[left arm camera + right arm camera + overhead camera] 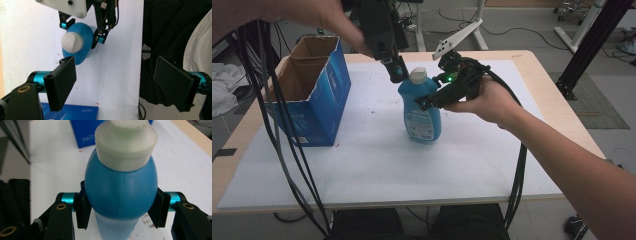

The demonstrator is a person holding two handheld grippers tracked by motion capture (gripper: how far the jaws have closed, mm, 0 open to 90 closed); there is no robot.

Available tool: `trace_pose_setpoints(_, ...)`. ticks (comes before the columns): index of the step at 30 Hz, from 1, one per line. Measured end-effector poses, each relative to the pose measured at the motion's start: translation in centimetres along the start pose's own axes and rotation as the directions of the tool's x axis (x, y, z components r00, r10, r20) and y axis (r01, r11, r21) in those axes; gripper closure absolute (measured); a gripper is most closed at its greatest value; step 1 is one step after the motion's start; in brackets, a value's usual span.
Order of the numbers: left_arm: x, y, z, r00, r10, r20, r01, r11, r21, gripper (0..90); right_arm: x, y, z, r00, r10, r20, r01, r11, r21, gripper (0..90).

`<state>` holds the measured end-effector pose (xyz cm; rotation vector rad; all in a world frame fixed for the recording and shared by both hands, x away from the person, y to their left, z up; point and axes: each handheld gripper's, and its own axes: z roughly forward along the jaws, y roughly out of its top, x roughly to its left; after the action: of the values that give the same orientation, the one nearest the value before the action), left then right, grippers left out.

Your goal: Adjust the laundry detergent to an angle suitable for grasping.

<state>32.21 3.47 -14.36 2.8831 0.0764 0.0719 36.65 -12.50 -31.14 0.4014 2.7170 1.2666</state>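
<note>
High view: bottle [422,107] mid-frame on the table [362,160], right gripper [432,100] clamped on its shoulder.
Left gripper view: left gripper [117,82] jaws wide, bottle upper left; centre over the cap [72,42] first.
Right gripper view: pads [82,212] squeeze bottle; keep upright.
</note>
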Motion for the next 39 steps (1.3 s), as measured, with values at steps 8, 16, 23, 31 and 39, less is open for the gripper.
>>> trace_pose_setpoints(8,0.0,-0.1,-0.1,1.0,0.003,-0.002,-0.003,1.0,0.001,18.1,-0.2,-0.4,-0.3,0.9941,-0.053,-0.094,0.047,0.997,-0.062,44.3)
trace_pose_setpoints(16,-0.1,-0.1,0.0,1.0,0.004,-0.002,-0.004,1.0,0.002,18.1,-0.6,-1.4,0.0,0.984,-0.075,-0.161,0.06,0.993,-0.097,44.7)
trace_pose_setpoints(23,-0.1,-0.1,0.0,1.0,0.004,0.0,-0.004,1.0,0.002,18.1,-0.5,-2.2,0.6,0.9807,-0.094,-0.172,0.077,0.992,-0.103,44.8)
trace_pose_setpoints(31,-0.1,-0.1,0.0,1.0,0.005,0.001,-0.005,1.0,0.003,18.1,-0.6,-2.8,0.8,0.9784,-0.098,-0.182,0.08,0.992,-0.1,44.4)
trace_pose_setpoints(39,-0.2,0.0,0.1,1.0,0.005,-0.001,-0.005,1.0,0.001,18.1,-0.8,-3.2,0.4,0.9777,-0.091,-0.189,0.076,0.993,-0.085,43.0)
